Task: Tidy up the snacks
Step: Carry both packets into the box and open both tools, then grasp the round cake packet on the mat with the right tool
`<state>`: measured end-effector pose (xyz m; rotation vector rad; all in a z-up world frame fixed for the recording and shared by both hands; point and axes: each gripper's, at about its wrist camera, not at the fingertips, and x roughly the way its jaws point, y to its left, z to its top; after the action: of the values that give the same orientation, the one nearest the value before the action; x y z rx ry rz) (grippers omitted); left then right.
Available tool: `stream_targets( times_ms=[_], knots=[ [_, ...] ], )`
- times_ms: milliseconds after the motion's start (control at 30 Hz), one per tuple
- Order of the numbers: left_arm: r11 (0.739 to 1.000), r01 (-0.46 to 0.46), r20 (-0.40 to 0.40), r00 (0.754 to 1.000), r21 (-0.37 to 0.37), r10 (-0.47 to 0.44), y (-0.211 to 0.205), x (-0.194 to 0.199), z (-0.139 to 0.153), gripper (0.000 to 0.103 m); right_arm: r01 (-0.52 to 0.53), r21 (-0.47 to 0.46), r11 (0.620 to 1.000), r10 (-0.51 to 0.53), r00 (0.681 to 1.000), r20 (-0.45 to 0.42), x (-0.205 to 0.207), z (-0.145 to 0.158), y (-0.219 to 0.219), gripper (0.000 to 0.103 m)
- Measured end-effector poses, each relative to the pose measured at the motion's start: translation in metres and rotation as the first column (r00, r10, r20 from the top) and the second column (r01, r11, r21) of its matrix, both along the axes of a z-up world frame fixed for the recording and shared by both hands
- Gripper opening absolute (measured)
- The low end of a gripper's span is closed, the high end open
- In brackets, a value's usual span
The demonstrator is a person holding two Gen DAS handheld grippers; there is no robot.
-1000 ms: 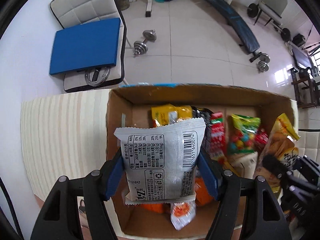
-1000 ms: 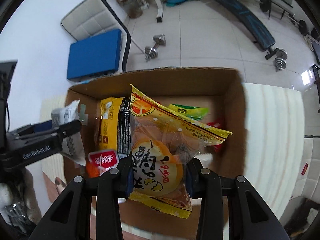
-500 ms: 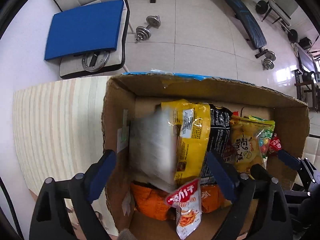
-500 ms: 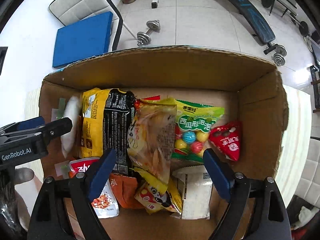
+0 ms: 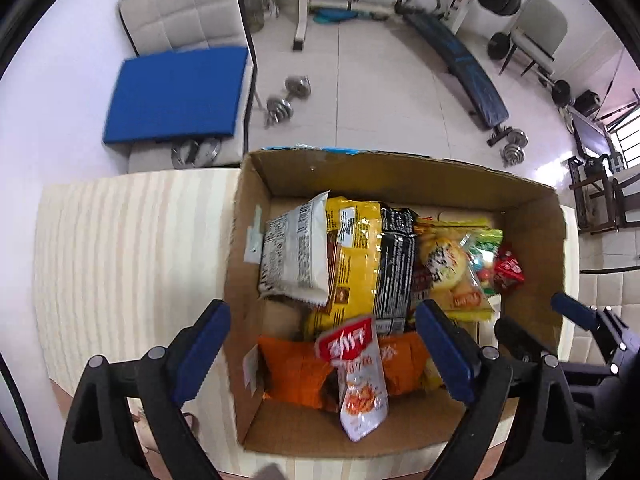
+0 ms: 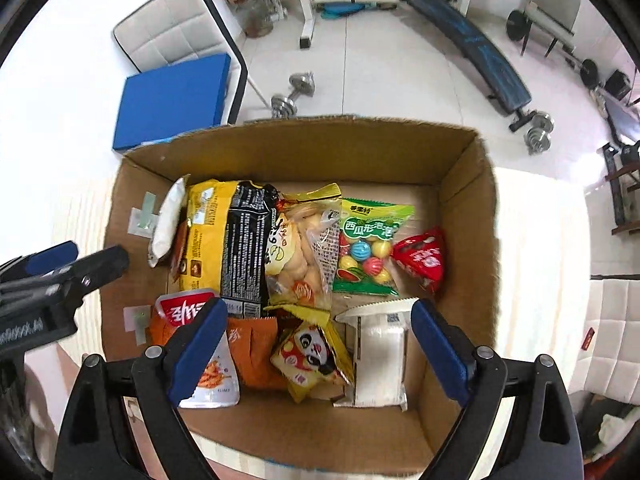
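A pale, striped wooden tabletop [image 5: 132, 248] stands over a glossy white tiled floor [image 5: 384, 92]. Beyond its far edge sits a quilted white chair [image 5: 184, 12] with a blue pad [image 5: 176, 94] on the seat. A dumbbell [image 5: 288, 98] lies on the tiles, near a dark slanted workout bench [image 5: 460, 60]. Daylight glares off the floor at the right, beside a grey chair [image 5: 538, 26].

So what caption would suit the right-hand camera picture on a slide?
Open right gripper above a cardboard box packed with snack packets, the left gripper alongside.
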<state>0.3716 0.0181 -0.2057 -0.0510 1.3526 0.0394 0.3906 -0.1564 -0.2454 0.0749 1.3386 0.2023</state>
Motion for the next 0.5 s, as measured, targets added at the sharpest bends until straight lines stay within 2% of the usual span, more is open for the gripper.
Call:
stream_targets(
  times_ms=[100,300,400,500],
  knots=[
    [1.000,0.001,0.062,0.998,0.016,-0.002,-0.003,-0.025,0.020,0.095,0.008,0.011,1.000,-0.008,0.999,0.041,-0.013,0.016,-0.001,0.095],
    [0.999,-0.013,0.157,0.988,0.052,0.005,-0.005,-0.082,0.050,0.095,0.039,0.039,0.998,-0.044,0.992,0.116,-0.068,0.043,-0.008,0.095],
    [0.998,-0.027,0.162,0.987,0.050,0.018,-0.001,-0.114,0.053,0.095,0.046,0.069,0.997,-0.054,0.990,0.126,-0.097,0.048,-0.009,0.095],
    [0.999,-0.023,0.129,0.992,0.048,0.016,0.000,-0.155,0.044,0.095,0.024,0.085,0.996,-0.034,0.993,0.114,-0.138,0.042,-0.005,0.095]
  ],
)
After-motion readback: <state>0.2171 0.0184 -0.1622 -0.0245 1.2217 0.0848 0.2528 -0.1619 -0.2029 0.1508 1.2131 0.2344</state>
